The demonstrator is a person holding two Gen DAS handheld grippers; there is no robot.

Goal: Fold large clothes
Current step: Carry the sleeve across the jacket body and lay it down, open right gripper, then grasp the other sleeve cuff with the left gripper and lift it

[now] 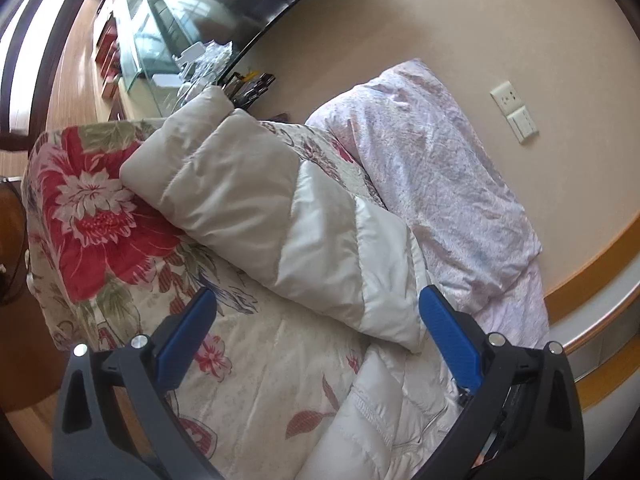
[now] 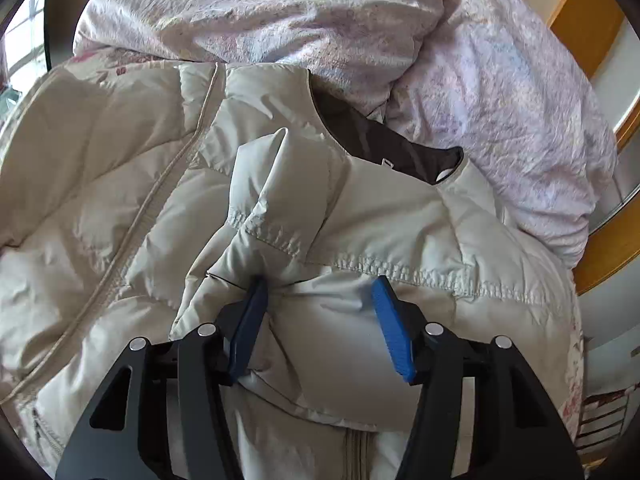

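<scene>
Cream puffer jacket [image 2: 120, 208] spread on the floral quilt [image 1: 92, 216], collar toward the crumpled pink bedding [image 2: 320, 12]. Right gripper [image 2: 320, 292], fingers apart, straddles a raised fabric fold, presumably to pinch it. Left gripper [image 1: 316, 312], also spread wide, hovers near the sleeve [image 1: 256, 208], holding nothing.

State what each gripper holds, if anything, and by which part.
Left gripper: jaws wide open above the puffer jacket's sleeve, holding nothing. Right gripper: jaws open astride a puffed fold by the jacket's shoulder seam, not clamped.

Soft daylight, heavy fisheye edge warping
</scene>
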